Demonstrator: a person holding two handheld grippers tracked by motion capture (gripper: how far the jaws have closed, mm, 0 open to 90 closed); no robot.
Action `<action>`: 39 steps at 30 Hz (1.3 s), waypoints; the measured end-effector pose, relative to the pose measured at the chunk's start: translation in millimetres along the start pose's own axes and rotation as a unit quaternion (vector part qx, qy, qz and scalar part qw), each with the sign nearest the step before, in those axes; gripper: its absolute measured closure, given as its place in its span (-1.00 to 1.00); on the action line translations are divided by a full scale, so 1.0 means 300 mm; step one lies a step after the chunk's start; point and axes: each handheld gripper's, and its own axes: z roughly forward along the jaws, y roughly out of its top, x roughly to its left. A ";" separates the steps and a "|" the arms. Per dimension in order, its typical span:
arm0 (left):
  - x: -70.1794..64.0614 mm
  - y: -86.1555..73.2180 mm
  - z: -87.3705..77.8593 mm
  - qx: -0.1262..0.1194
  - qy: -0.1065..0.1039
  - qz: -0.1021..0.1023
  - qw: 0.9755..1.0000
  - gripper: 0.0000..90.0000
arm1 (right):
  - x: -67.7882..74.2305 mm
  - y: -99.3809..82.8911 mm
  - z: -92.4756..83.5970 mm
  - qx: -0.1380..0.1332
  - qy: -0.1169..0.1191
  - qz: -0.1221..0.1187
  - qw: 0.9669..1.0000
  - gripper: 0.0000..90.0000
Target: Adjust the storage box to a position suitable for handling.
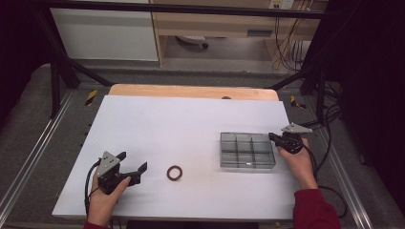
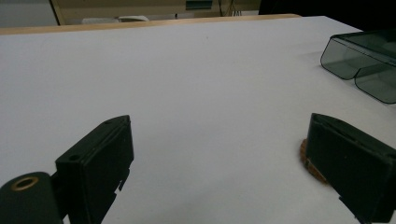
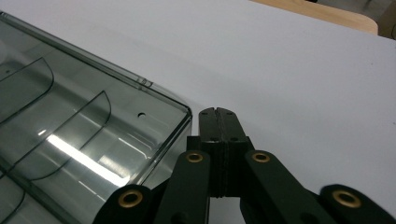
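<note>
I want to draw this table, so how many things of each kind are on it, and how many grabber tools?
Brown rings: 1
Clear boxes with compartments: 1
Grippers: 2, the left gripper with jaws open and the right gripper with jaws shut, right beside the box
Total: 4

Dim, soft frames; faint overhead glare.
</note>
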 end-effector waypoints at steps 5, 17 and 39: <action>0.000 0.000 0.000 0.001 0.000 0.000 1.000 -0.83 | 0.007 -0.001 -0.005 0.001 0.003 -0.022 1.000 1.00; -0.001 0.000 0.001 0.002 0.001 0.001 1.000 -0.83 | 0.044 -0.007 -0.003 0.013 0.025 -0.054 0.998 1.00; -0.004 0.004 0.002 0.002 -0.004 0.005 1.000 -0.82 | 0.155 -0.018 -0.019 0.038 0.060 -0.088 0.994 1.00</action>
